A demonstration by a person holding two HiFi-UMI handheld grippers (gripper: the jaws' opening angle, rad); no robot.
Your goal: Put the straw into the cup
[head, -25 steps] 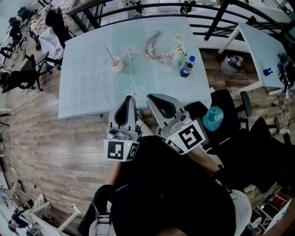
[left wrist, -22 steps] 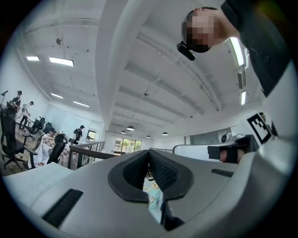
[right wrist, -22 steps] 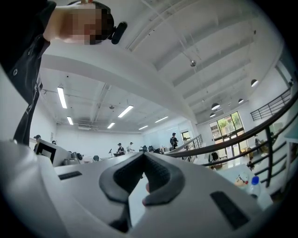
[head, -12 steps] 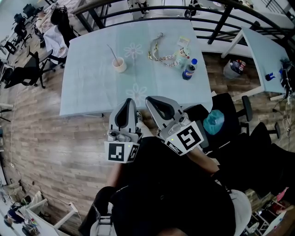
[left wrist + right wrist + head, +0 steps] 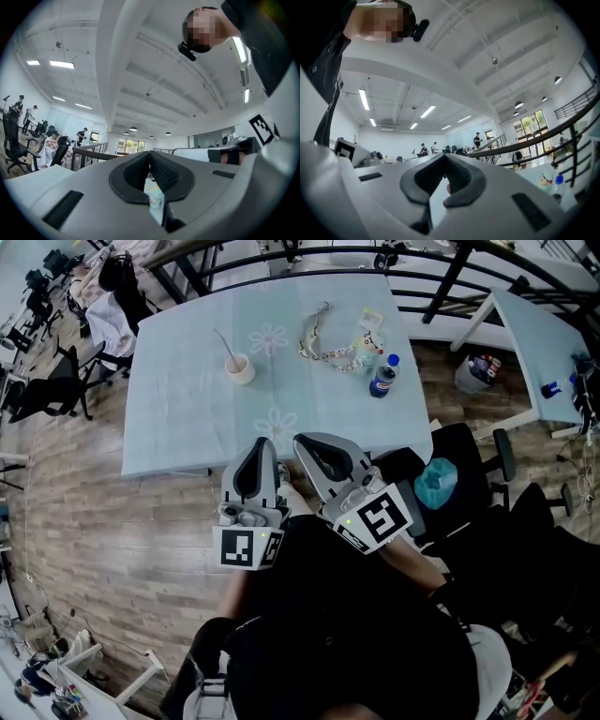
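Note:
A small cream cup (image 5: pixel 239 368) stands on the pale blue table (image 5: pixel 187 418), toward its far left. A thin straw (image 5: pixel 223 343) sticks out of the cup and leans to the upper left. Both grippers hang side by side in front of the person's body, just short of the table's near edge and far from the cup. My left gripper (image 5: pixel 261 442) (image 5: pixel 149 154) is shut with nothing between its pads. My right gripper (image 5: pixel 305 441) (image 5: pixel 444 157) is also shut and empty. Neither gripper view shows the cup.
A lanyard (image 5: pixel 322 341), a small card (image 5: pixel 369 319) and a blue-capped bottle (image 5: pixel 380 379) lie on the table's far right part. Black office chairs (image 5: pixel 469 465) stand to the right, a railing (image 5: pixel 281 263) runs behind the table, and a second table (image 5: pixel 539 343) is at the right.
Both grippers have stayed where they were, still shut. Only the head view has shifted slightly.

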